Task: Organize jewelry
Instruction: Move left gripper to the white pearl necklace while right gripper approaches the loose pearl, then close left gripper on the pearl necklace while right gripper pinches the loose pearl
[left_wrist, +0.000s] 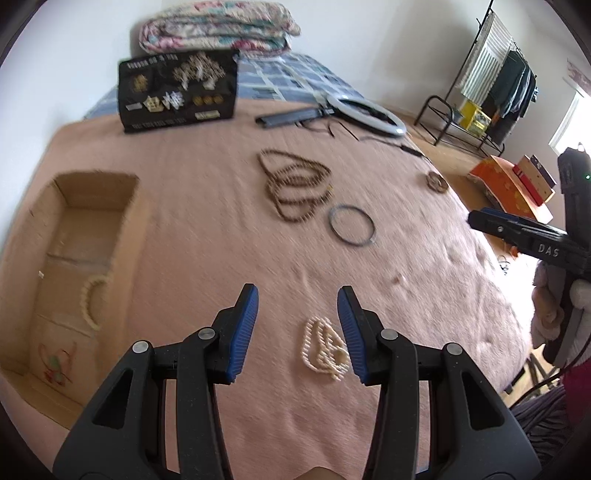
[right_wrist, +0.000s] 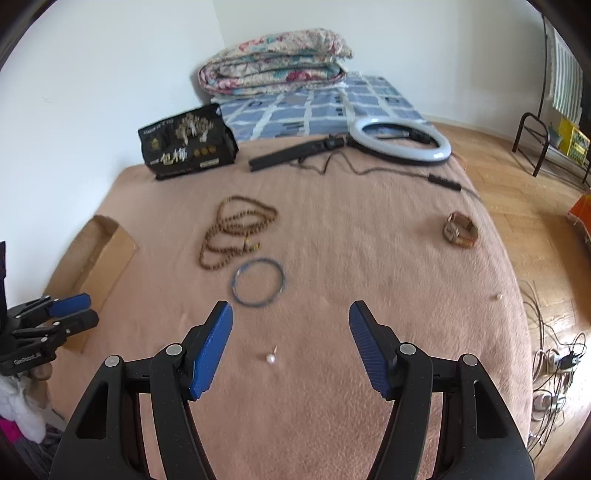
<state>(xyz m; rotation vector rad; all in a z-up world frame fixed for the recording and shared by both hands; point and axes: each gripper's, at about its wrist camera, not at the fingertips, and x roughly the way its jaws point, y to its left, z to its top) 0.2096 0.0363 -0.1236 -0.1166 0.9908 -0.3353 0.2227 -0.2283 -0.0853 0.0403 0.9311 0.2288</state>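
Pink blanket (right_wrist: 332, 229), perhaps wool; parquet floor (right_wrist: 524, 206)

- The cardboard box (left_wrist: 88, 258) is blurred in the left wrist view; a cream bead bracelet (left_wrist: 92, 302) and a red-green item (left_wrist: 55, 365) inside lack detail.
- In the right wrist view the cardboard box (right_wrist: 99, 266) shows only its rim, its inside hidden.
- The cream bead necklace (left_wrist: 325, 347) is partly covered by a finger of the left hand-held gripper (left_wrist: 297, 326).
- A tiny speck (right_wrist: 498, 295) near the bed edge is too small to identify.
- The clothes rack (left_wrist: 491, 85) is cut off by the frame edge.
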